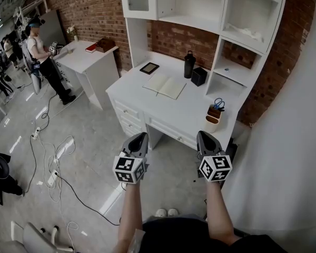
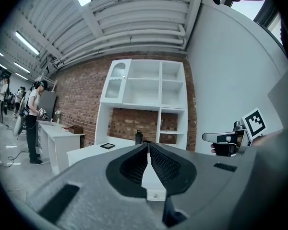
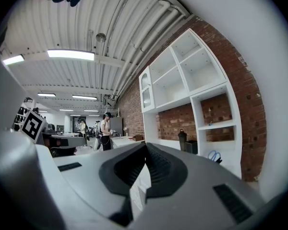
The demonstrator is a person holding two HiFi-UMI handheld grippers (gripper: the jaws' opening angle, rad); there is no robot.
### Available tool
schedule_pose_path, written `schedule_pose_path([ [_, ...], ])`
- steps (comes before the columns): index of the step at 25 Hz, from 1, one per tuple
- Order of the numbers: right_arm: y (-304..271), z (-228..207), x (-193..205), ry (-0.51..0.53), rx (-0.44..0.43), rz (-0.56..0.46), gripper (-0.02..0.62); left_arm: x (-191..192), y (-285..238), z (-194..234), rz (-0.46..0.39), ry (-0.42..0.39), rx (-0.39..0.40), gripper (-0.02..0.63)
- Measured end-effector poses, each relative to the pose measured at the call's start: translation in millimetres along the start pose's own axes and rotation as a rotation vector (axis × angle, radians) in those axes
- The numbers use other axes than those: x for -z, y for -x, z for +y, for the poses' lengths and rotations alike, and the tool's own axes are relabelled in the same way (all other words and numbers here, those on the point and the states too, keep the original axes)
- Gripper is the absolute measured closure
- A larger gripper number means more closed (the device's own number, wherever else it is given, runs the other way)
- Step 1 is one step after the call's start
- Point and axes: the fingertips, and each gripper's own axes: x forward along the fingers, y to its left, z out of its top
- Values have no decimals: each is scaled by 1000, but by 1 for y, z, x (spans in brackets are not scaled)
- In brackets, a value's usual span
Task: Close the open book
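The open book lies flat with pale pages up on the white desk, near its back middle. Both grippers hang in front of the desk's front edge, well short of the book. My left gripper points at the desk's drawers, jaws shut with nothing between them. My right gripper is level beside it, also shut and empty. In the left gripper view the closed pads meet at the tip, and the right gripper shows at the right. The book cannot be made out in either gripper view.
On the desk stand a black tablet, a black bottle, a black box and a pen cup with scissors. A white hutch rises above. A person stands at a second desk; cables cross the floor.
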Motion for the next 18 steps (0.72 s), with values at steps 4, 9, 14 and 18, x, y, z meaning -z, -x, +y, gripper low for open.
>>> schedule_pose_path([
  [4,1,-2,1,5,7,-2,595,-2,-2,-4,-18,6,26,547],
  [9,0,-4,0,0,16,-6,595,-5,-2,-6,-36,3,39,410],
  [14,-2,-6,-1,-12,12,-12,595,-4,-3,-6,-35,0,36,372],
  [18,-2,-9,0,-19,8,-16,595,-1,-5,-7,-27,-3,31,367],
])
